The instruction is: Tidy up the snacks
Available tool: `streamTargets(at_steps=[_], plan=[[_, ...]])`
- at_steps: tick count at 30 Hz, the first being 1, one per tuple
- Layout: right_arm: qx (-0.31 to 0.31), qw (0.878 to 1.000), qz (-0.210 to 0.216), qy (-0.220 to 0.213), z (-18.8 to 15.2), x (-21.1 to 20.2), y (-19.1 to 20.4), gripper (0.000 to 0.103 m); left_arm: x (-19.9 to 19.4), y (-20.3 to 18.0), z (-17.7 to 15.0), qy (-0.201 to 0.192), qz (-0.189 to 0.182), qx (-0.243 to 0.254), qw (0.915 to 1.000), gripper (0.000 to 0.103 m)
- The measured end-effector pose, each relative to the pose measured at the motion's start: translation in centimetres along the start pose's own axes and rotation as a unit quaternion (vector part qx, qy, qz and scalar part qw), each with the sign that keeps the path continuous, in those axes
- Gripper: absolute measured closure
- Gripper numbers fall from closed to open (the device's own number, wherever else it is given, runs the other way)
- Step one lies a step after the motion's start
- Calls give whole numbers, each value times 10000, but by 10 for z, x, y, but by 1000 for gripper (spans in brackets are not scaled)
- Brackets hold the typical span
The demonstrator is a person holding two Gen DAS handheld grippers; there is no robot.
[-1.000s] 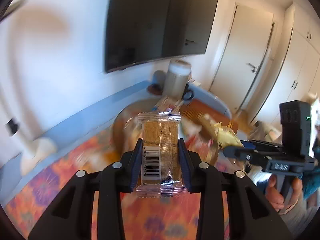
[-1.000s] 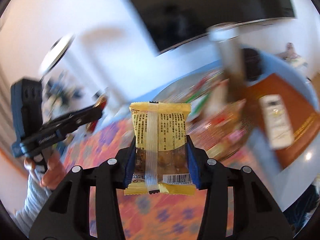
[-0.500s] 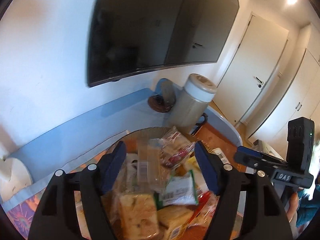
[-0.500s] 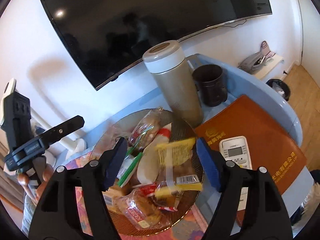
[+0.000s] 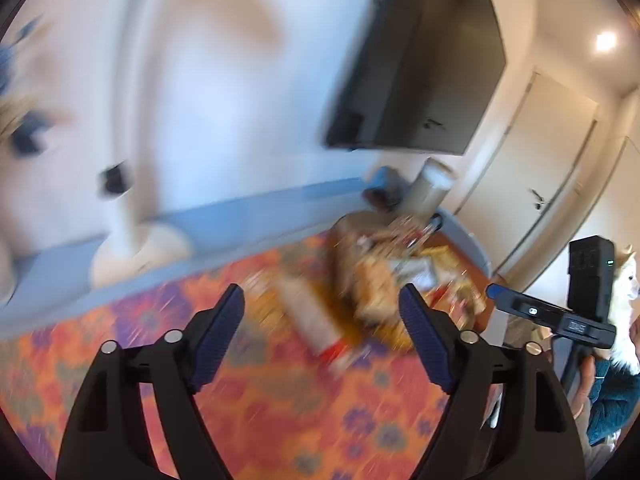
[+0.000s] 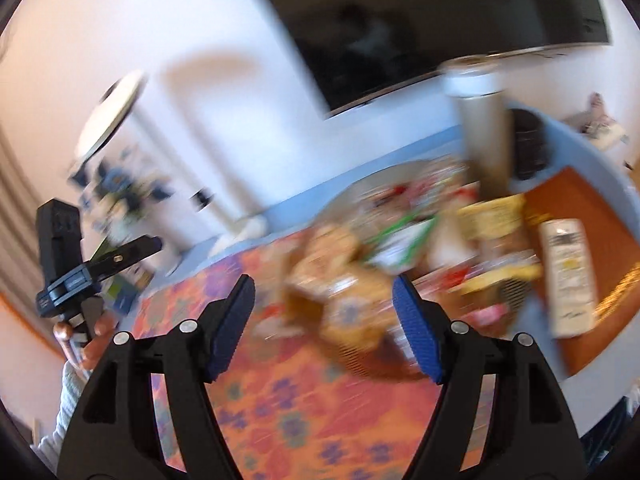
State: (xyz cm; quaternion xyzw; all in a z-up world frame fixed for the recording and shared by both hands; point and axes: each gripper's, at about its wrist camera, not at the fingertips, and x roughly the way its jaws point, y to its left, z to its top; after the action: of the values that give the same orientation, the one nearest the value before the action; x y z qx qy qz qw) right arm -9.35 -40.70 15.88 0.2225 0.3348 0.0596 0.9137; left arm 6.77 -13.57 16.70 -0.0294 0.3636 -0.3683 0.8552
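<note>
Blue-padded and spread wide, the left claw (image 5: 322, 320) and right claw (image 6: 324, 312) both hold nothing. Beyond the left claw, short of the snack plate (image 5: 348, 240), a loose red-ended packet (image 5: 316, 320) lies on the floral table (image 5: 280, 400), long axis slanting toward that plate; the left claw is nearer. Half a second ago both claws hung over the plate; they have since pulled back.

Both grippers are black plastic frames with silver screws at the joints. The left gripper (image 5: 322, 312) and right gripper (image 6: 324, 300) carry ribbed blue fingers (image 5: 218, 332). One sleeve (image 5: 612, 400) is teal, the other sleeve (image 6: 68, 404) pale knit.
</note>
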Motion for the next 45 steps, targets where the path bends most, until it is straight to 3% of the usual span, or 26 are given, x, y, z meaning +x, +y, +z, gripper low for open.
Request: streamTargets(at_steps=[3,6,9,13,16,18,19,21,29,45], plan=[[-285,9988,286,271,-33,17,41,24,-13,20,-38,169,378,-2,9991,20],[-556,9966,242,554,-67,41,70,22,-9,43,-75,458,647,-98,9968,20],[-700,9943,-118,791,-95,73,83,22,7,67,-109,653,912,-293,9933,20],[-714,9921,-562,869,-112,108,80,21,25,82,-129,648,1366,-317,9880,20],[-729,9899,-889,828,-118,122,73,13,30,91,-138,677,1758,-277,9817,20],[-616,9898,-908,911,-120,128,66,13,26,89,-139,537,1733,-286,9830,17],[-547,9902,-885,930,-119,129,63,12,25,88,-140,487,1806,-236,9821,11],[-468,9906,-946,868,-118,127,58,7,25,84,-142,424,1914,-152,9805,8],[-47,9925,-826,898,-117,124,42,3,25,78,-144,503,2015,-41,9782,5],[-24,9925,-819,908,-119,123,41,3,28,85,-144,576,2033,-199,9772,5]])
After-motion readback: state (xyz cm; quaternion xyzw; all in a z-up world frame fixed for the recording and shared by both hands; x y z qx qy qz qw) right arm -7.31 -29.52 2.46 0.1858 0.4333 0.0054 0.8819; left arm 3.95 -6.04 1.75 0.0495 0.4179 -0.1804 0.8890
